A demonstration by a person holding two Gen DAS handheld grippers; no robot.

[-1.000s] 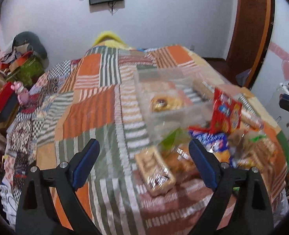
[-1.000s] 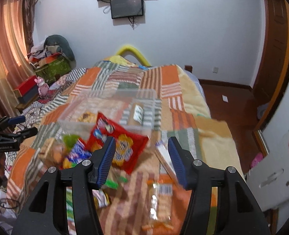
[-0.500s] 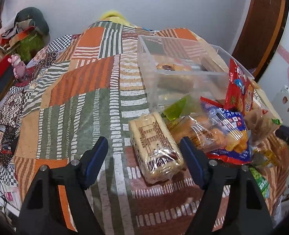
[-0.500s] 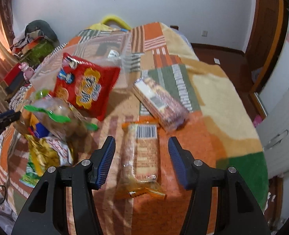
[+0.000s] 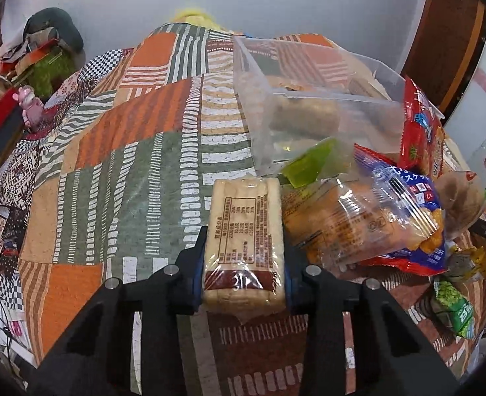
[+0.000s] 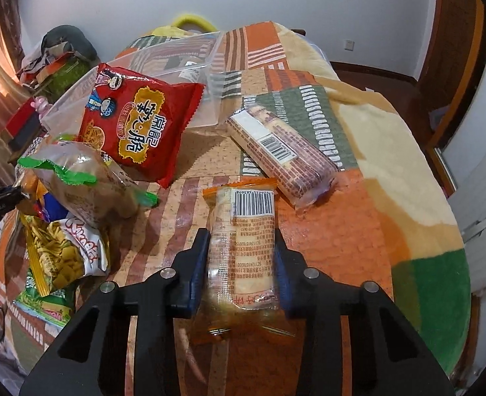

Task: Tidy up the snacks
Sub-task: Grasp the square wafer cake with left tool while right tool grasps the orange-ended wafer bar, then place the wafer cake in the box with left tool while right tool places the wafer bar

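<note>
Two packets are in my claws at this moment, one each. My left gripper (image 5: 243,270) pinches a pale wafer pack (image 5: 244,231), and my right gripper (image 6: 239,267) pinches an orange-edged biscuit pack (image 6: 243,234); both packs appear to lie on the patchwork blanket (image 5: 111,151) with the blue pads pressed against their long sides.

I judge the sorting barely begun. In the left view the clear plastic bin (image 5: 309,99) sits at one o'clock from my left claw, holding only a couple of items. Most of the snacks are outside it: the red noodle-snack bag (image 6: 137,122) leaning on its wall, the blue-and-red bag (image 5: 404,214) at three o'clock, and a long barcoded cracker pack (image 6: 282,155) at one o'clock from my right claw. Several more bags are heaped at nine o'clock there.
</note>
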